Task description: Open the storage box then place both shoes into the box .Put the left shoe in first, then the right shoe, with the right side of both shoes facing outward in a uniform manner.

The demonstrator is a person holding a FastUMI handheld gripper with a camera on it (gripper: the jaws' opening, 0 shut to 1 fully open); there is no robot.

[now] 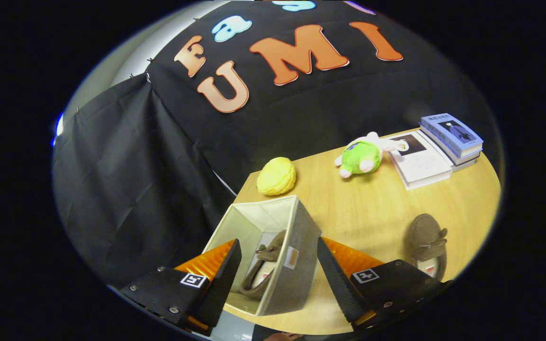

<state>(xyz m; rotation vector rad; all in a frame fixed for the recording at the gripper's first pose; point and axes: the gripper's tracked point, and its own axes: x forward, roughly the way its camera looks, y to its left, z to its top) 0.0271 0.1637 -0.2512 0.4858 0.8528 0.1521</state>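
wooden table spreads wide under everything, pale and bare in the middle, and on its near corner sits the storage box, grey fabric, lid open, mouth up, right there between the spread fingers and just ahead of them. inside it, one brown shoe already lying along the box's length, leaning on the inner wall. gripper hangs over the box with its jaws set wide apart, nothing between them pressing, no contact with box or shoe that can be seen, it has hold of nothing. off past the right finger, the second brown shoe rests on the table by its edge, well apart from the box. far side now: a stack of books at the back corner, a green plush toy just beside them, and a yellow round toy beyond the box, near the table's far edge
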